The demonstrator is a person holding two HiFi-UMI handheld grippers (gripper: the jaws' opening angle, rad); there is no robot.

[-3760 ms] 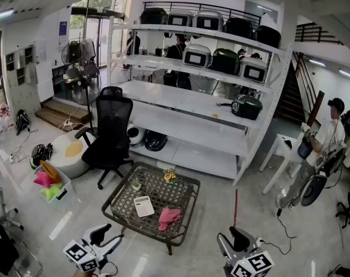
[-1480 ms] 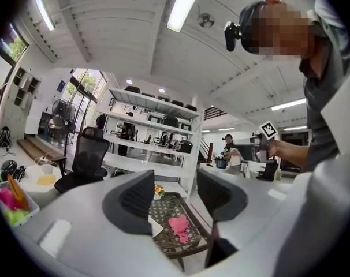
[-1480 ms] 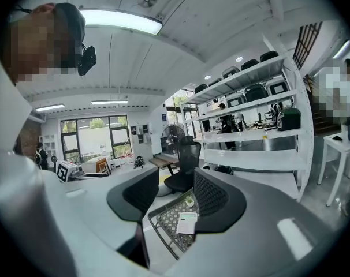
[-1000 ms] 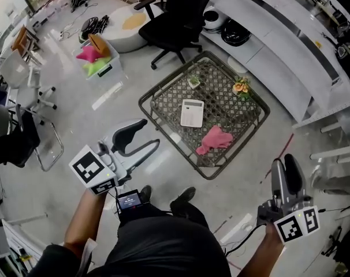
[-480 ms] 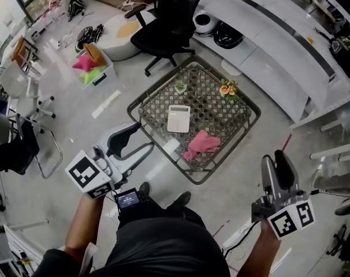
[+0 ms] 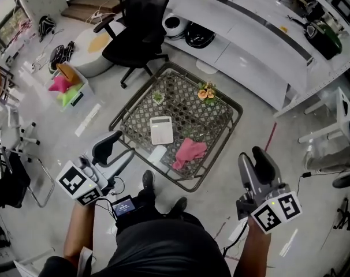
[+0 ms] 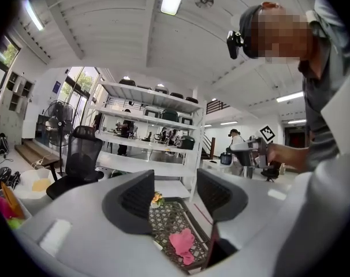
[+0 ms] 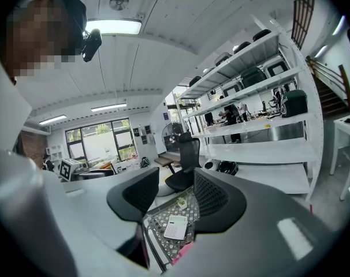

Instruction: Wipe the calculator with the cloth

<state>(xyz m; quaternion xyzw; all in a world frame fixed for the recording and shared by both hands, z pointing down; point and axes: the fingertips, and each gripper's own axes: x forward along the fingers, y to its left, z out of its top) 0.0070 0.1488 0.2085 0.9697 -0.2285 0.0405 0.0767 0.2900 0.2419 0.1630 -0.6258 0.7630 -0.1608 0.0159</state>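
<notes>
Grips nothing with the left tongs (image 6: 118,149), jaws well apart. Grips nothing with the right tongs (image 6: 256,161) either, jaws about half open. Frames the pink cloth (image 7: 183,242) between the left jaws and the white calculator (image 8: 176,227) between the right jaws, both lying ahead on the wire bench (image 6: 189,188). Leaves cloth just beside calculator, touched by neither tongs.
</notes>
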